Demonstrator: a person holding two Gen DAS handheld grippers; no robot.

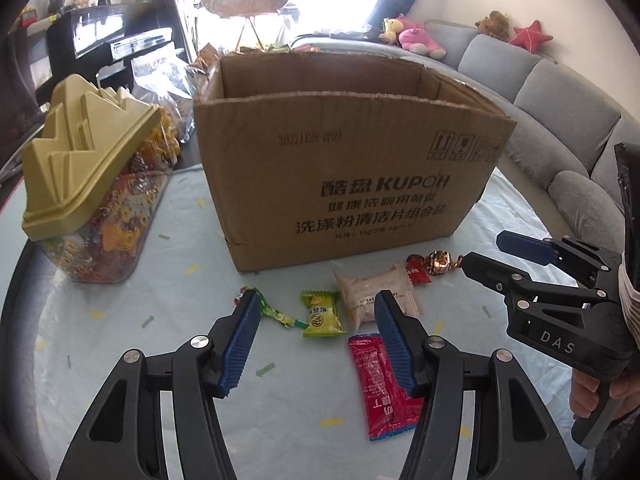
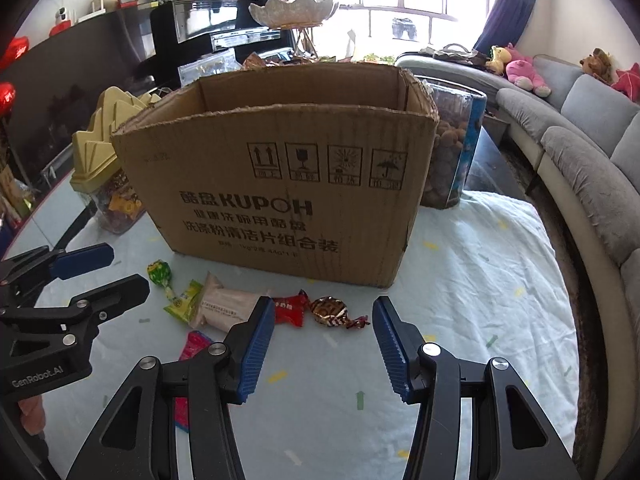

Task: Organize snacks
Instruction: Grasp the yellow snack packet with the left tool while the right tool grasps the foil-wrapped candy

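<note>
On the counter (image 1: 120, 360), covered with a pale cloth, an open cardboard box (image 1: 344, 168) stands behind a loose row of snacks: a green lollipop (image 2: 160, 274), a green sachet (image 1: 322, 314), a beige wrapped cake (image 1: 372, 292), a small red packet (image 2: 289, 310), a gold-foil candy (image 2: 330, 312) and a long red sachet (image 1: 380, 384). The left hand-held gripper (image 1: 316, 344) hangs over the green sachet, jaws partly apart and gripping nothing. The right hand-held gripper (image 2: 324, 348) hangs just before the gold-foil candy, likewise partly open and empty. A clear lidded snack jar (image 1: 100, 208) stands left of the box.
</note>
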